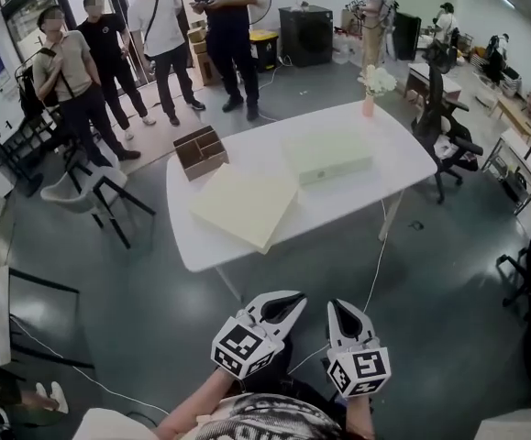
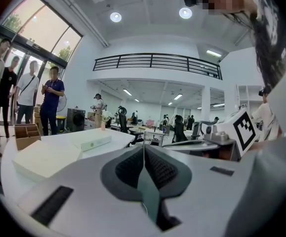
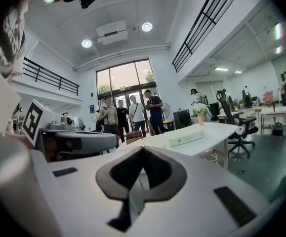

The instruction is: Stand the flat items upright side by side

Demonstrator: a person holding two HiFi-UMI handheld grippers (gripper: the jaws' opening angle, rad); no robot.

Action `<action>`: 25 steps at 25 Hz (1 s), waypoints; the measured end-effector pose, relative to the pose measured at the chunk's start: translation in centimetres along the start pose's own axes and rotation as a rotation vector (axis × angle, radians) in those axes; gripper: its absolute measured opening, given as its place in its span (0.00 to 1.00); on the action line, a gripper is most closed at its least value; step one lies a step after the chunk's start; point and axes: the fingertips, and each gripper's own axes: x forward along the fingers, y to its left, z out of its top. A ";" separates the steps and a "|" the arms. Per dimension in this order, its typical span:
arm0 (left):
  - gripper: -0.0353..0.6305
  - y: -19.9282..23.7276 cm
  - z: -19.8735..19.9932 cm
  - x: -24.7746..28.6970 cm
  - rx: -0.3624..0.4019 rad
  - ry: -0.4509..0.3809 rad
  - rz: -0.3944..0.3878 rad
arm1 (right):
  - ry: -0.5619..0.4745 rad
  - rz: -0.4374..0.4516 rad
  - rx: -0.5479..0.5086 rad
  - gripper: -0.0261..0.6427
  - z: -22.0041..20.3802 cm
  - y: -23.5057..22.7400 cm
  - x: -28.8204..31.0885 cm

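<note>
On the white counter [image 1: 403, 168] lie the two flat things to be stood up. One is a large square cream box [image 1: 245, 205], with its near corner at or just over the counter's front edge. The other is a narrower, longer pale box [image 1: 327, 159] just beyond it, the two close together but seemingly not touching. A brown wooden rack with dividers [image 1: 201, 151] sits at the far left corner, and a small vase of flowers [image 1: 369, 99] at the far right.

Both tools are held close to the person's body, well short of the counter. The left gripper [image 2: 143, 149] has its jaws pressed together with nothing between them, and so does the right gripper [image 3: 142, 151].

Both boxes look like stiff board: probably light, rigid enough to tip up as one piece, and smooth enough to slide when pushed. Lying flat, they leave no room for a jaw underneath. The best hold is probably the big box's corner at the counter's edge, pinched across its thin side. The second gripper could steady the opposite edge as it rises. Once on edge, each will likely want to topple unless something props it.
</note>
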 end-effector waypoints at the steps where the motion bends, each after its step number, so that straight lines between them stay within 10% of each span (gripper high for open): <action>1: 0.08 0.9 0.3 1.1 -0.003 -0.001 -0.008 | 0.007 -0.006 0.001 0.04 0.2 -0.8 1.1; 25: 0.08 23.7 5.8 16.5 -0.047 -0.010 -0.053 | 0.057 -0.126 0.115 0.04 6.4 -13.3 23.3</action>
